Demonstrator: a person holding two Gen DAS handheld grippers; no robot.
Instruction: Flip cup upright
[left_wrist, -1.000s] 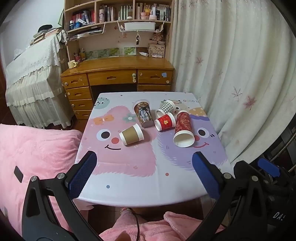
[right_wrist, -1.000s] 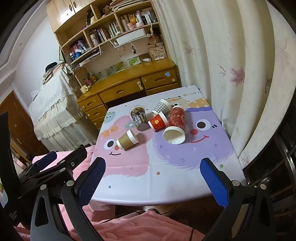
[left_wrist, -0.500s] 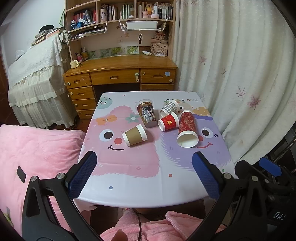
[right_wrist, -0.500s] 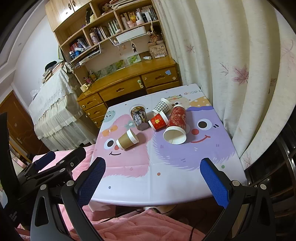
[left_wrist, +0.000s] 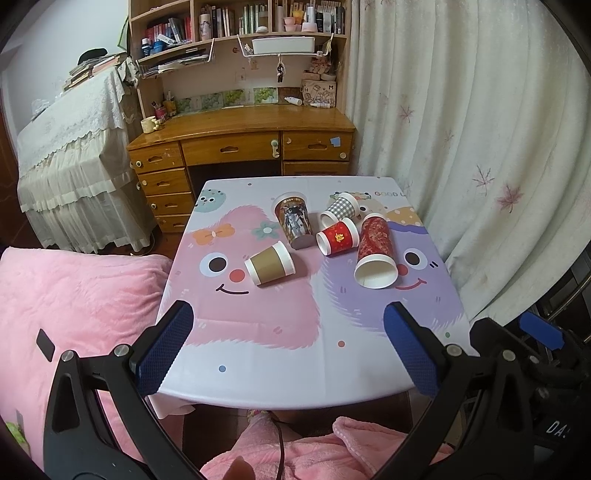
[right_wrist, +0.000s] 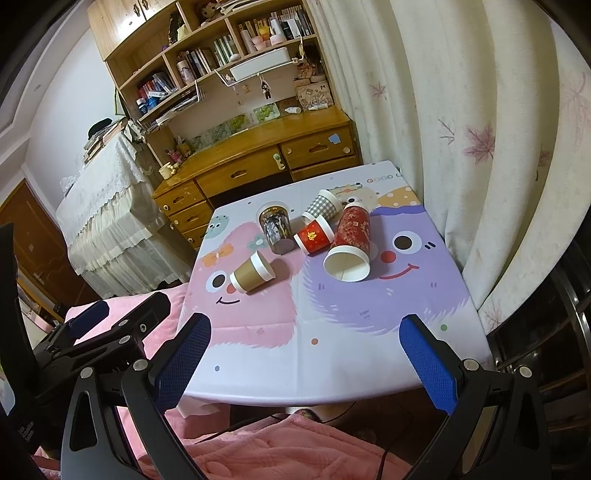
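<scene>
Five paper cups lie tipped on the surface (left_wrist: 258, 347) — the brown cup (left_wrist: 269, 264) nearest you; your left tool (left_wrist: 284, 347) and right tool (right_wrist: 306, 363) both gape apart, empty.

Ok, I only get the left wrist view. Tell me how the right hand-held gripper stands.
Observer: The right hand-held gripper is open, with nothing between its fingers.
Operator: Now look into the tall red cup.
Observer: The tall red cup lies on its side with its mouth toward the right camera. The view goes deep inside: white wall, one seam, nothing in it.
</scene>
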